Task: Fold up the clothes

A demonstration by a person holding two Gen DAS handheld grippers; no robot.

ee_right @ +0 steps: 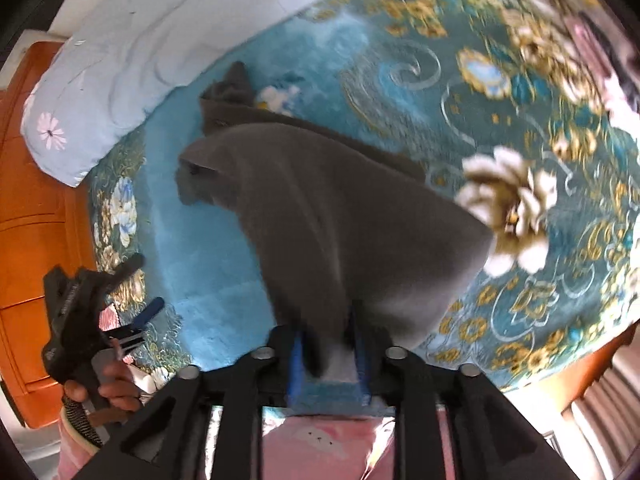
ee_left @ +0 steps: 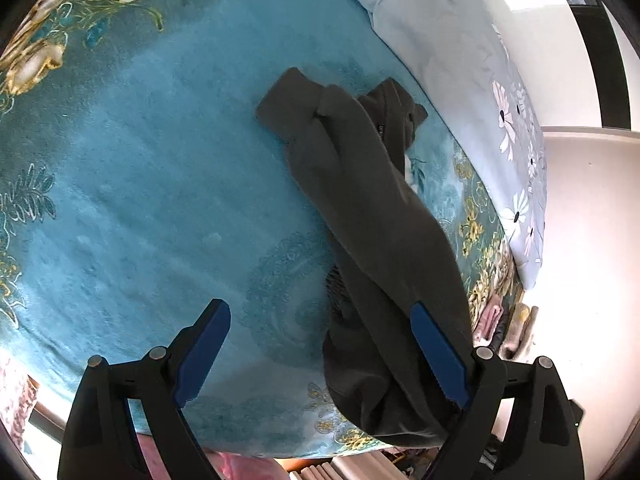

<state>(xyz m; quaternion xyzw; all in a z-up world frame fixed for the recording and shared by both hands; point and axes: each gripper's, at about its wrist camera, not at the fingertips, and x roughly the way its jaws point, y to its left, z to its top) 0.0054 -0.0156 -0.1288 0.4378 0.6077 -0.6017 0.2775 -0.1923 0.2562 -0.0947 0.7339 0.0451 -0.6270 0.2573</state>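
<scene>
Garment: a dark grey, soft fleece-like piece of clothing (ee_left: 360,184) lies bunched and twisted on the bed, running from mid-bed toward the near edge; in the right wrist view it (ee_right: 320,216) rises in a broad draped sheet (blurred there).
Garment detail: a small dark label with pale lettering shows on one fold, too small to read; one cuff-like end lies flat at the far left of the heap.
Surface: a teal plush bed blanket with gold and white flower borders (ee_left: 140,168) carries the garment.
Left tongs (ee_left: 320,354): the blue-padded fingers stand wide apart, holding nothing; the right-side finger (ee_left: 440,356) sits over the garment's lower end, though contact cannot be told.
Right tongs (ee_right: 329,354): drawn close together and clamped on a fold of the grey garment, lifting it.
Left tongs seen from the right (ee_right: 136,312): off to the side over the blanket's flowered border, a hand (ee_right: 108,388) gripping the handle.
Edges: a pale blue quilt with white daisy print (ee_left: 460,60) lies just beside the garment's far end; an orange wooden panel (ee_right: 36,220) stands past the bed's side.
Open room: the plain teal middle of the blanket spreads wide to the garment's left (in the left wrist view).
</scene>
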